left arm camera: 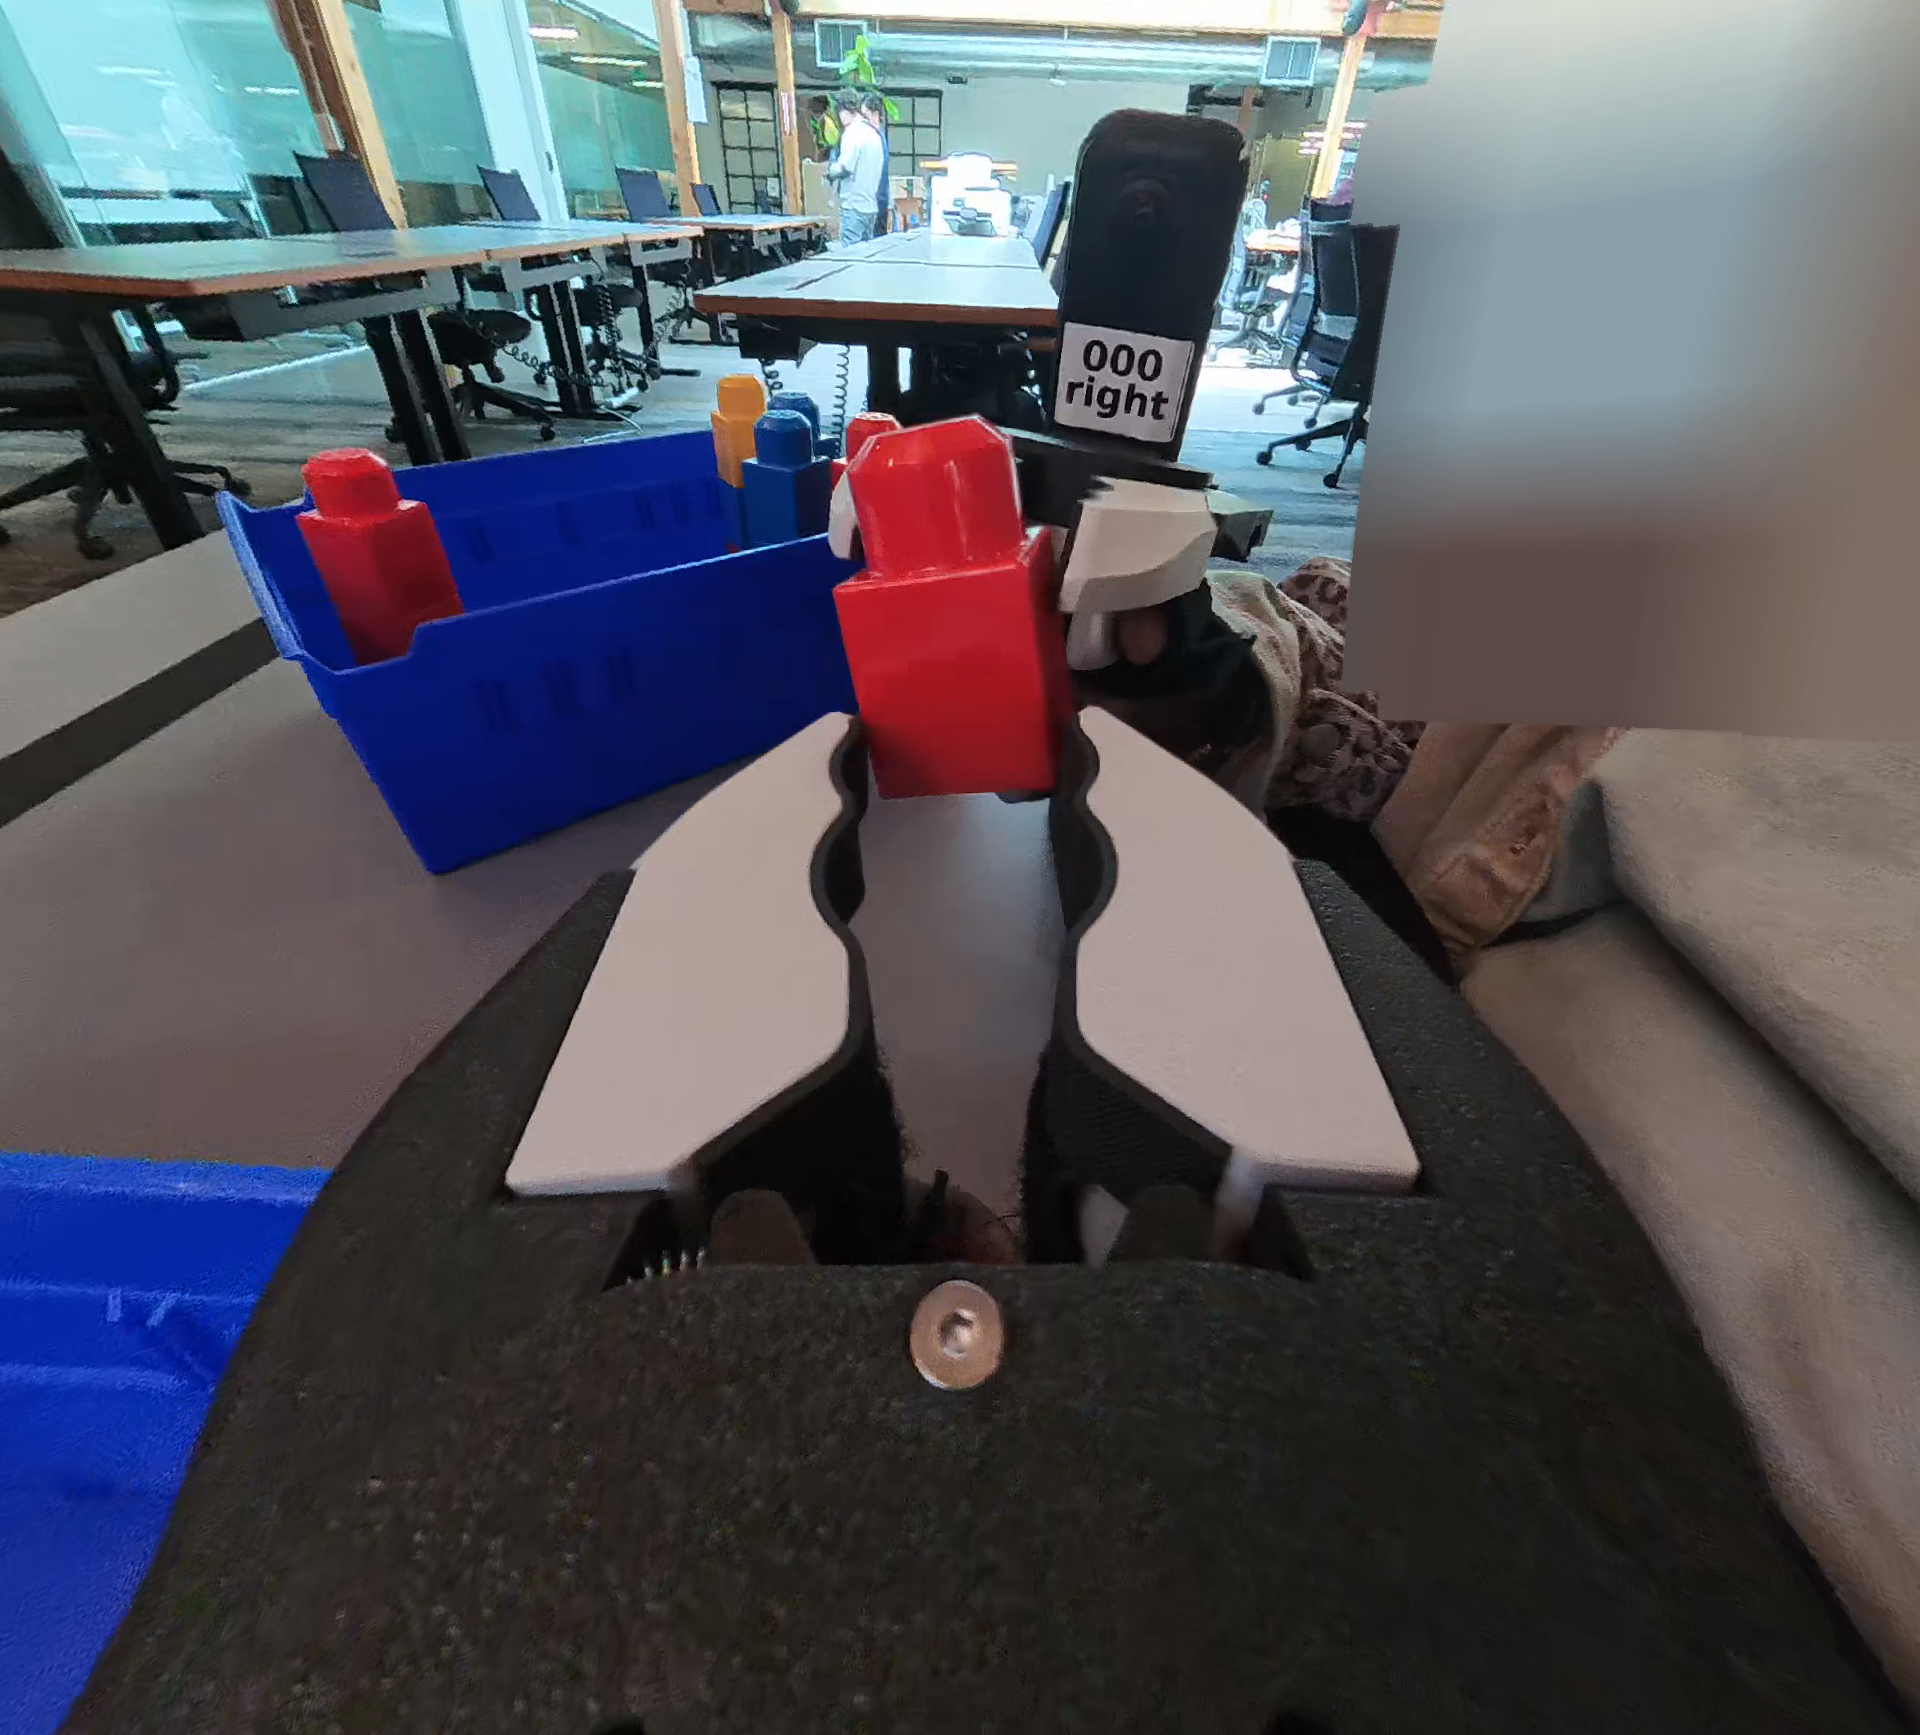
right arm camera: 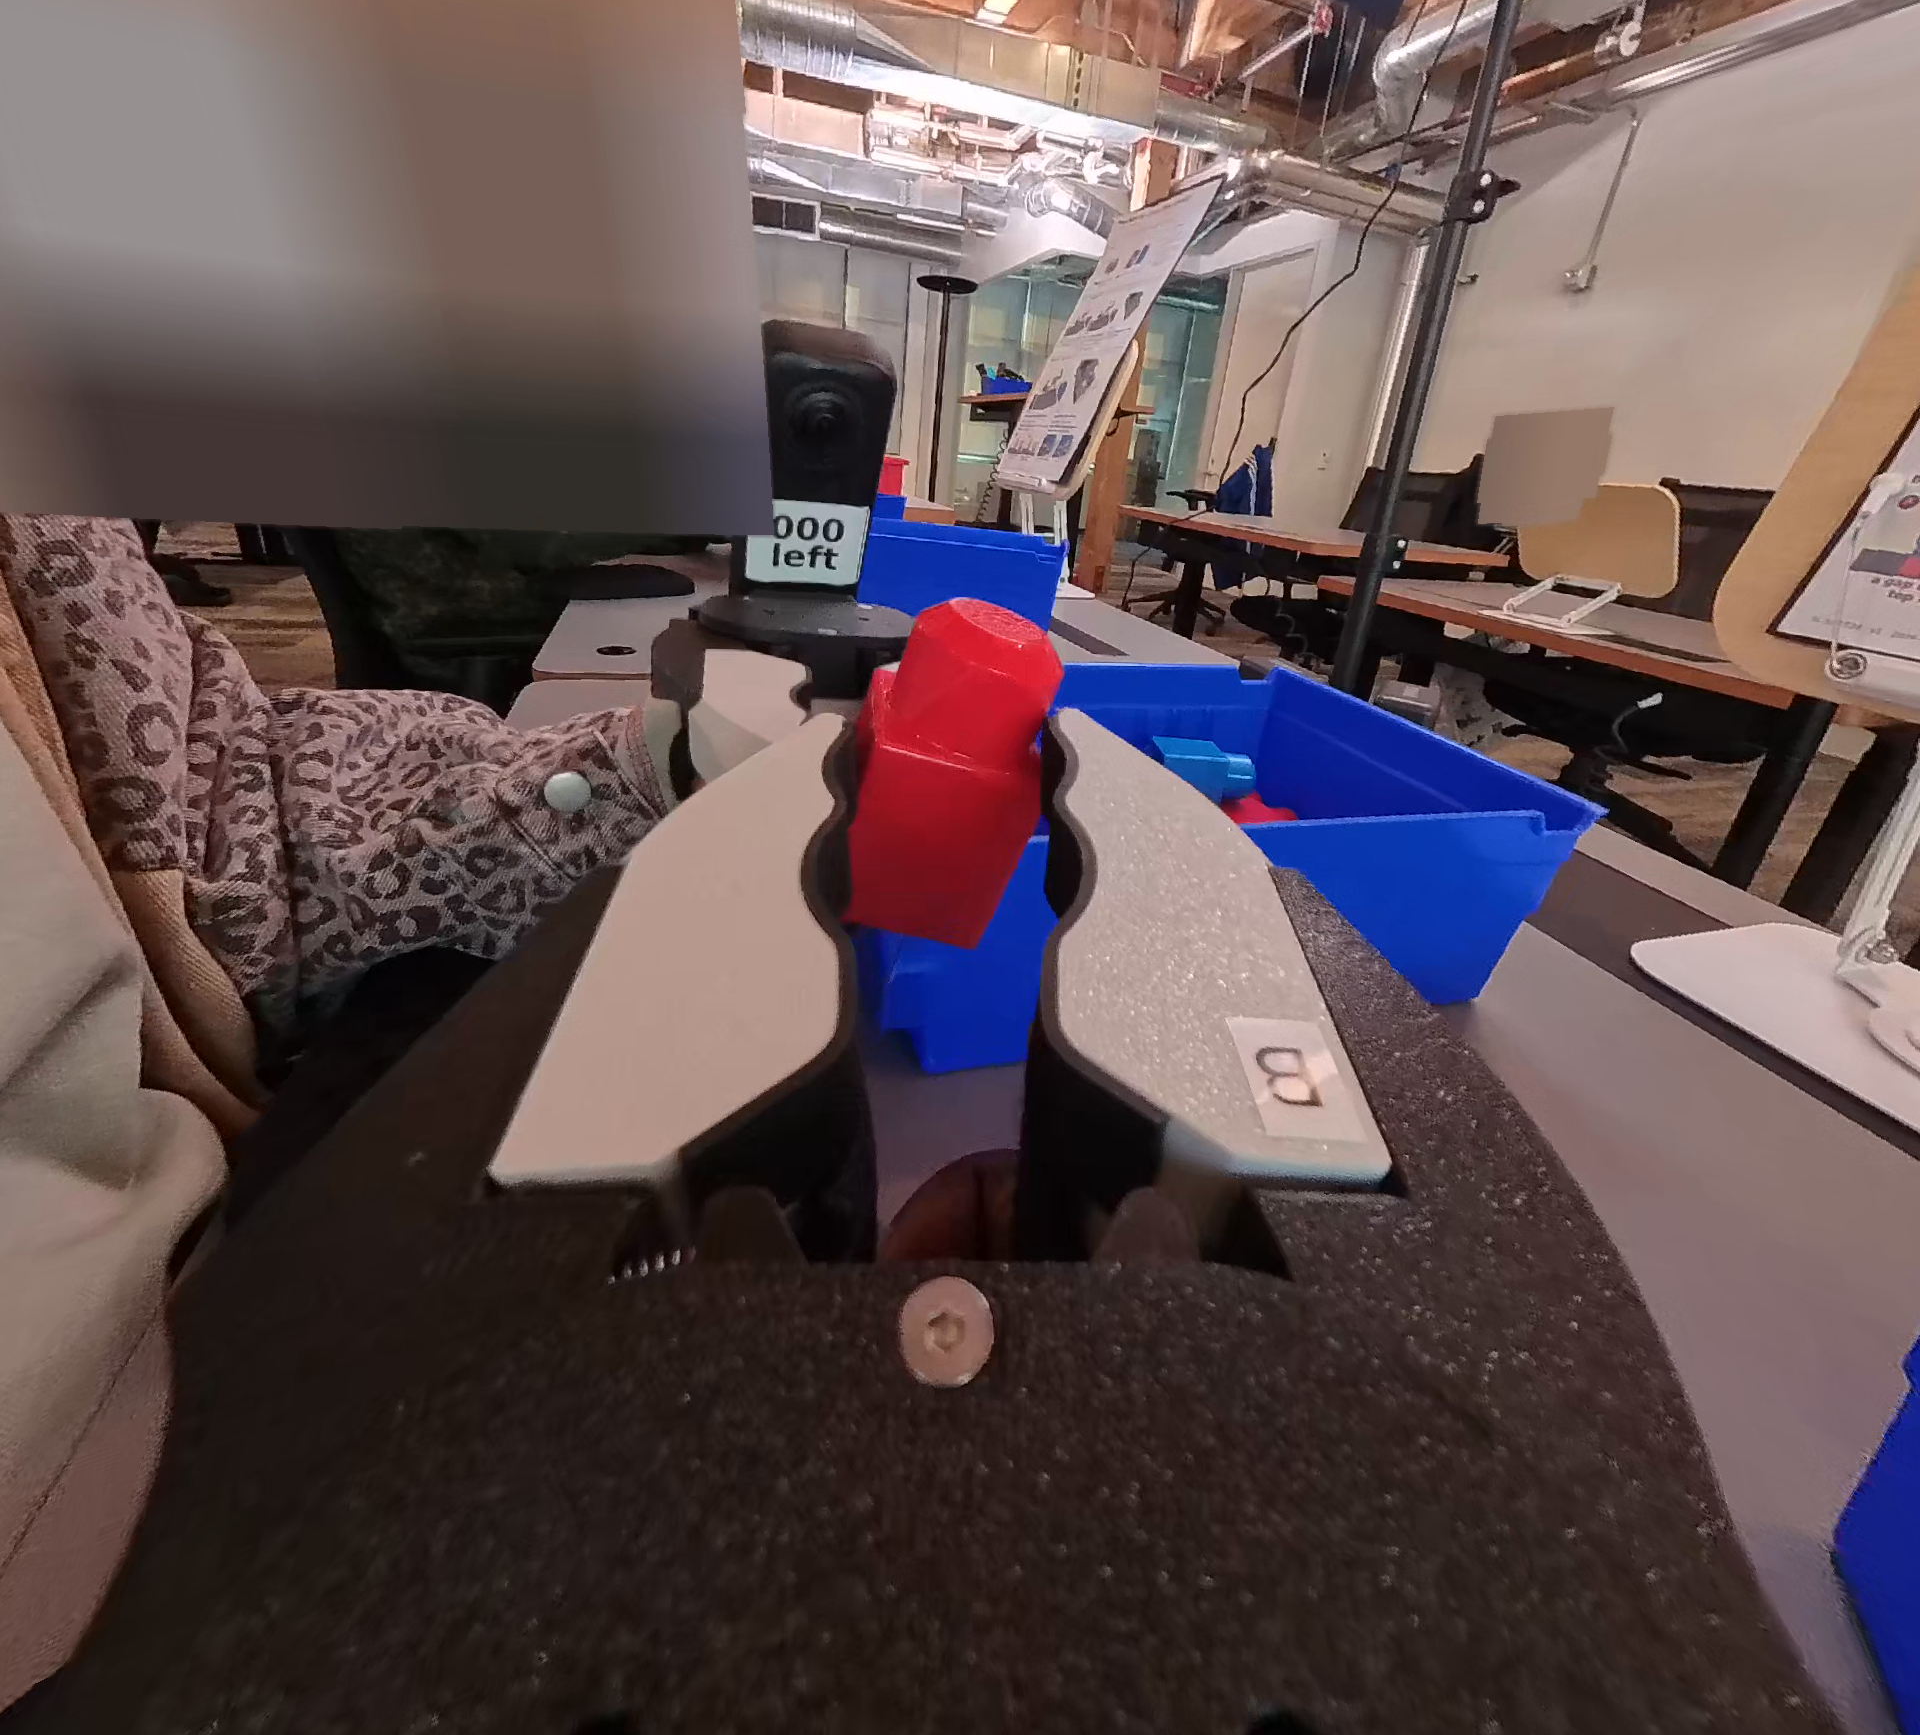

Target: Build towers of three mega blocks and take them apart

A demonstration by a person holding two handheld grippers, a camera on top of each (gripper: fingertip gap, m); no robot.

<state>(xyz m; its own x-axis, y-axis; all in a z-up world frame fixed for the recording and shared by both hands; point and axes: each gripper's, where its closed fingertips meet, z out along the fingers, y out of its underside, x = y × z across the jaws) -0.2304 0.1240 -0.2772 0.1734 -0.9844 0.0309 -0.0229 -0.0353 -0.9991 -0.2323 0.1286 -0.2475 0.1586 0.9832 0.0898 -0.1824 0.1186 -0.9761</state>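
Both grippers meet on one red block: the right gripper is clamped on its upper part, the left gripper closed around its base. It hangs stud-up, slightly tilted, above the desk just beside the blue bin, so any separation would run along that upright axis.

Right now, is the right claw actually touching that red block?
Touching. In the right wrist view the right gripper has the red block pressed between both fingers, with no gap on either side. The left wrist view shows its fingers at the block's stud.
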